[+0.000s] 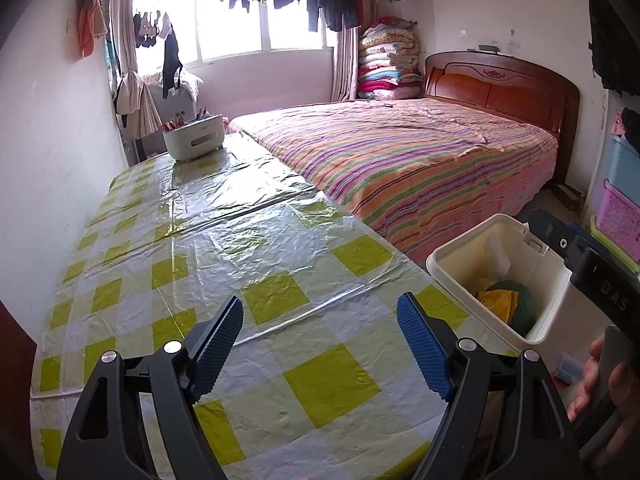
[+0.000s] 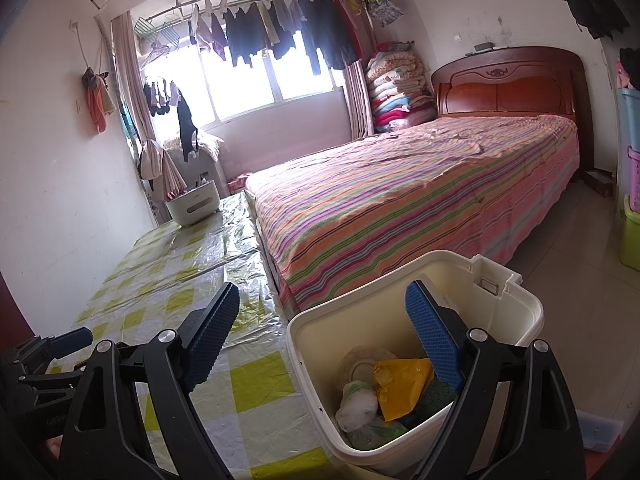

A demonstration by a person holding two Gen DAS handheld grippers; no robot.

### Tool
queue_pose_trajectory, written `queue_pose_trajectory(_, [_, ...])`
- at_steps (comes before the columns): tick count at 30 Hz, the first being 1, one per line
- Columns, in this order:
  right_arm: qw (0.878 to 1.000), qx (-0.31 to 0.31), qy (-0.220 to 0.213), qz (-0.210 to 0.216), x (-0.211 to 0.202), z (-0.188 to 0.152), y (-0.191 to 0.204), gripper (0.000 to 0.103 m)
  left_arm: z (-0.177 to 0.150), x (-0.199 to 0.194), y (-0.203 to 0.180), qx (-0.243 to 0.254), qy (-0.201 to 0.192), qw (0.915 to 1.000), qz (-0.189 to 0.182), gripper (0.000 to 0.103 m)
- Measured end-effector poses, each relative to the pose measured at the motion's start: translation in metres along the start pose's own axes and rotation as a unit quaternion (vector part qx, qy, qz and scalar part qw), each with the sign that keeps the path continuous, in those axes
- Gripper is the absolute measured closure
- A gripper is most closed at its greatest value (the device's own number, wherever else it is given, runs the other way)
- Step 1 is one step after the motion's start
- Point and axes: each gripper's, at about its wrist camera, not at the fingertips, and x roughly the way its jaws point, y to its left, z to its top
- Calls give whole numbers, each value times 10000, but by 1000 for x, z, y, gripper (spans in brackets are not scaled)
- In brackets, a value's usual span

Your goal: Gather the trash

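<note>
The left hand-held gripper [image 1: 320, 344] hovers over the bench [image 1: 224, 240] with its blue pads spread and nothing between them. The right hand-held gripper [image 2: 320, 340] is spread just as wide and empty, one pad hanging above the open bin [image 2: 304, 344]. That bin, just beside the bench's near corner, already holds the trash [image 2: 400, 380]: a yellow bag, white wrappers, something green. No loose litter shows on the bench, so the step looks close to done. A good finish is to scan away from the bin before moving, keeping both pads clear of its rim.
</note>
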Motion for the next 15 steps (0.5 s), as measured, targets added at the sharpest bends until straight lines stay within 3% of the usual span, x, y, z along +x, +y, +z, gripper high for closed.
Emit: queue_pose_trajectory(15, [10000, 9, 4, 6, 0, 0, 1, 19, -1, 1, -14, 194, 24, 9995, -243, 26])
